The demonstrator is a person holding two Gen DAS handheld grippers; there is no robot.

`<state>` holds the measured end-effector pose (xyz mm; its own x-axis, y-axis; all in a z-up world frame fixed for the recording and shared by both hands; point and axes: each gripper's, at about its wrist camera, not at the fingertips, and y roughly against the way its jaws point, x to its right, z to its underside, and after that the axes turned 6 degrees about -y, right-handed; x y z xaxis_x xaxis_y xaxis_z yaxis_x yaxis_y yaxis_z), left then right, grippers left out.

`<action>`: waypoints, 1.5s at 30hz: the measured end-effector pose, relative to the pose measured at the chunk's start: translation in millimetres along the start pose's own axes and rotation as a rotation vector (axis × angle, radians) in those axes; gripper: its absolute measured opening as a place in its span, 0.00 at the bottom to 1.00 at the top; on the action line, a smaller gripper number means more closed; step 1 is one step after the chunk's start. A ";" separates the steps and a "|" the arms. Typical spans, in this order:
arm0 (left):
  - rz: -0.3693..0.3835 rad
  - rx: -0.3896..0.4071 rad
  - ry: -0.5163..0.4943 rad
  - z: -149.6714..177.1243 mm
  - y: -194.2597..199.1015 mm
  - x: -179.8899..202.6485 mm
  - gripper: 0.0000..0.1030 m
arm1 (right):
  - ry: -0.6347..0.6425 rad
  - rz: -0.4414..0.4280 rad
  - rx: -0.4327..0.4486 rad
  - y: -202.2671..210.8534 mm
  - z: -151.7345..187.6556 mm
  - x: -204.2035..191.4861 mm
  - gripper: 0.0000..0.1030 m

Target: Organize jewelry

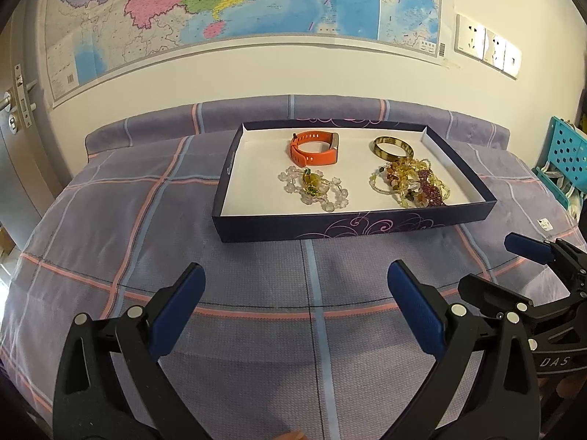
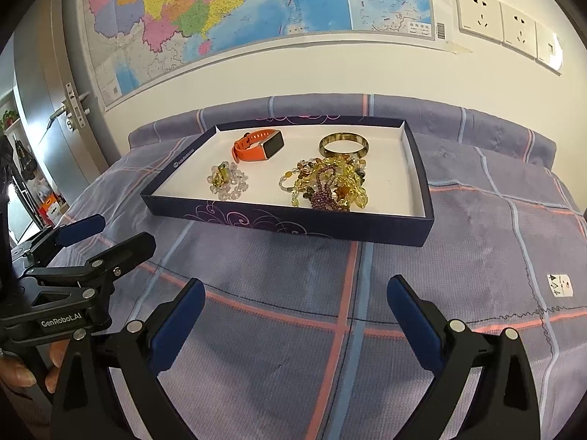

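Note:
A dark blue box lid (image 1: 330, 227) (image 2: 293, 222) with a white inside lies on the bed. In it are an orange smartwatch (image 1: 313, 148) (image 2: 256, 146), a brown bangle (image 1: 393, 146) (image 2: 343, 145), a clear bead bracelet with a yellow charm (image 1: 315, 189) (image 2: 227, 181), and a tangled pile of yellow and purple bead strands (image 1: 414, 183) (image 2: 326, 183). My left gripper (image 1: 295, 286) is open and empty, short of the box. My right gripper (image 2: 295, 300) is open and empty, also short of the box. Each gripper shows at the edge of the other's view.
The bed has a purple plaid cover (image 1: 146, 242) with a padded headboard (image 1: 293, 110) against the wall. A map (image 1: 238, 3) and sockets (image 2: 506, 25) hang above. A door (image 1: 14, 117) is at the left, a teal crate (image 1: 565, 154) at the right.

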<state>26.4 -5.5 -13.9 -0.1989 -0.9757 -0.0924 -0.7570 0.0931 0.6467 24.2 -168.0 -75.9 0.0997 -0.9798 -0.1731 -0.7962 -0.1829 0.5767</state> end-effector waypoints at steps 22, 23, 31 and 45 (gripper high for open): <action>-0.004 -0.002 0.004 0.1 -1.8 -0.7 0.95 | -0.008 0.002 -0.005 0.2 0.8 0.6 0.93; -0.005 -0.002 0.004 0.0 -1.7 -0.6 0.95 | -0.010 0.000 -0.005 0.1 0.8 1.1 0.93; -0.006 0.004 0.004 -0.2 -1.0 -0.6 0.95 | -0.012 0.002 -0.005 0.1 0.4 1.0 0.93; -0.008 -0.018 0.015 0.6 -3.2 -1.1 0.95 | -0.015 0.006 -0.007 -0.2 -0.5 1.8 0.93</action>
<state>28.7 -4.6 -16.3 -0.1835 -0.9792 -0.0867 -0.7471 0.0816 0.6596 24.9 -169.8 -75.9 0.0858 -0.9797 -0.1810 -0.7925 -0.1773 0.5836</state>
